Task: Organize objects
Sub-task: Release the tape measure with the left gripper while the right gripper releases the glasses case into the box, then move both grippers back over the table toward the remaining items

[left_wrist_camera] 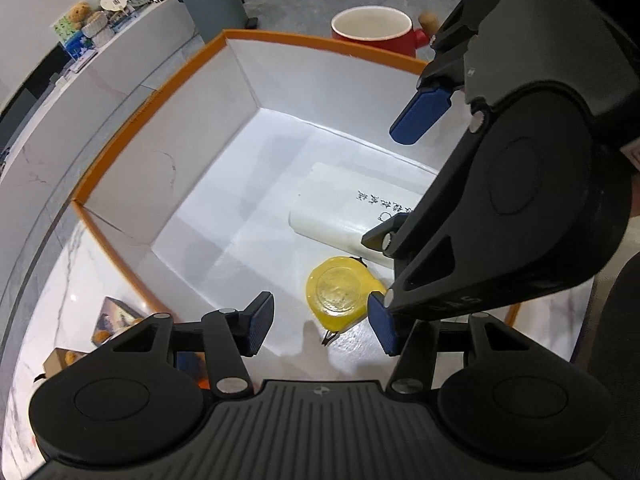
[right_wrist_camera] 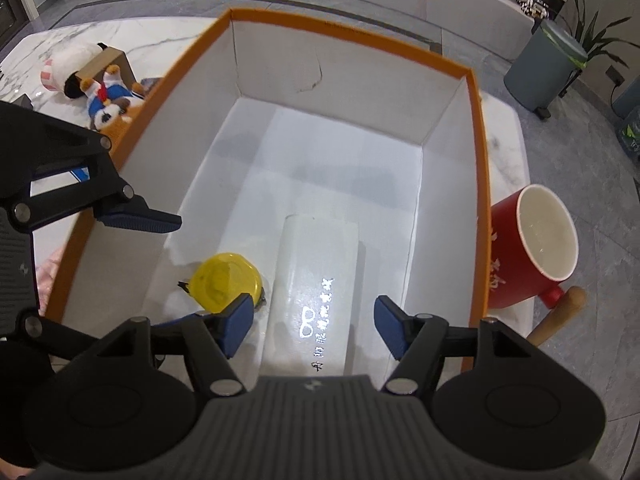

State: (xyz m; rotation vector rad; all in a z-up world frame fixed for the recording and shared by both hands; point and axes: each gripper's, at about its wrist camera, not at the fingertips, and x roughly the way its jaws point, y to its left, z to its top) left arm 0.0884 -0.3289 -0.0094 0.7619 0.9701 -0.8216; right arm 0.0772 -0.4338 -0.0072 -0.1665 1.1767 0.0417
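An orange box with white inside walls (left_wrist_camera: 320,41) (right_wrist_camera: 482,184) stands open on the marble table. On its floor lie a yellow round tape measure (left_wrist_camera: 338,292) (right_wrist_camera: 224,280) and a white oblong case with printed characters (left_wrist_camera: 344,200) (right_wrist_camera: 320,280), side by side. My left gripper (left_wrist_camera: 320,328) hangs open above the tape measure, touching nothing. In the right wrist view my right gripper (right_wrist_camera: 316,326) is open over the white case, its pads well apart from it. One blue pad of the right gripper's fingers (left_wrist_camera: 420,116) shows in the left wrist view.
A red mug with a wooden handle (left_wrist_camera: 372,28) (right_wrist_camera: 532,248) stands just outside the box's right wall. Plush toys and a small carton (right_wrist_camera: 108,96) lie on the table left of the box. A grey bin (right_wrist_camera: 544,68) stands on the floor beyond.
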